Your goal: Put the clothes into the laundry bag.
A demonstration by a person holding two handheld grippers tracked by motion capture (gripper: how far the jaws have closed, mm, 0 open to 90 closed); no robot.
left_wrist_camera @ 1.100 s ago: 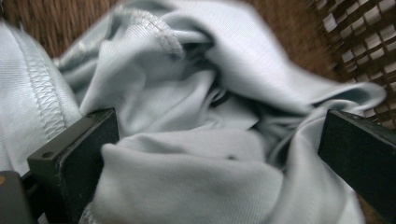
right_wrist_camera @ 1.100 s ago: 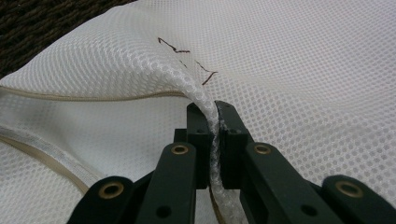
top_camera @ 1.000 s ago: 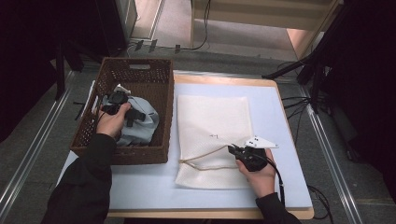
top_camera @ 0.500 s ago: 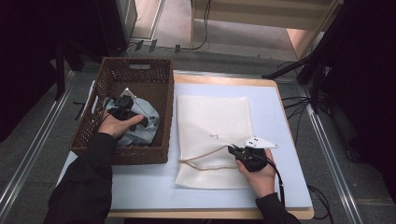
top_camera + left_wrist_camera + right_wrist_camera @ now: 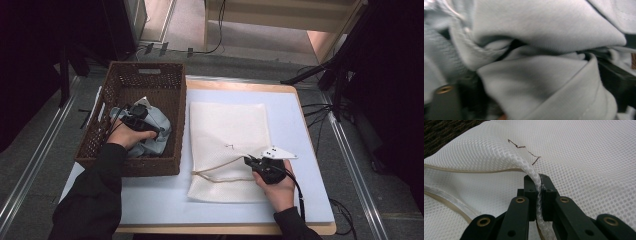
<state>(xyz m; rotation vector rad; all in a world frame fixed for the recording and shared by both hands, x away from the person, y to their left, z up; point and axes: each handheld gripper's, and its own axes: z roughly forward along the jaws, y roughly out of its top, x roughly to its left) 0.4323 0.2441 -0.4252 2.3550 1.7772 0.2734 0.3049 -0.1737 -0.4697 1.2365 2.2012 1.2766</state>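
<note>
mesh bag (image 5: 584,157) pinched in right tongs (image 5: 538,185)

Your overhead cam looks down on the table (image 5: 300,130); both gripper cams sit super close, sharing its cloth (image 5: 536,75) and mesh bag (image 5: 586,157).

Table (image 5: 305,130) under basket (image 5: 150,80), mesh bag (image 5: 225,125)

A pale blue mat (image 5: 305,150) covers the wooden table (image 5: 240,85). Beyond it, at twelve o'clock, black cables (image 5: 210,47) trail across the grey floor (image 5: 190,25). At two o'clock stand dark stand legs (image 5: 325,75). A metal rail (image 5: 35,165) runs along nine o'clock.
</note>
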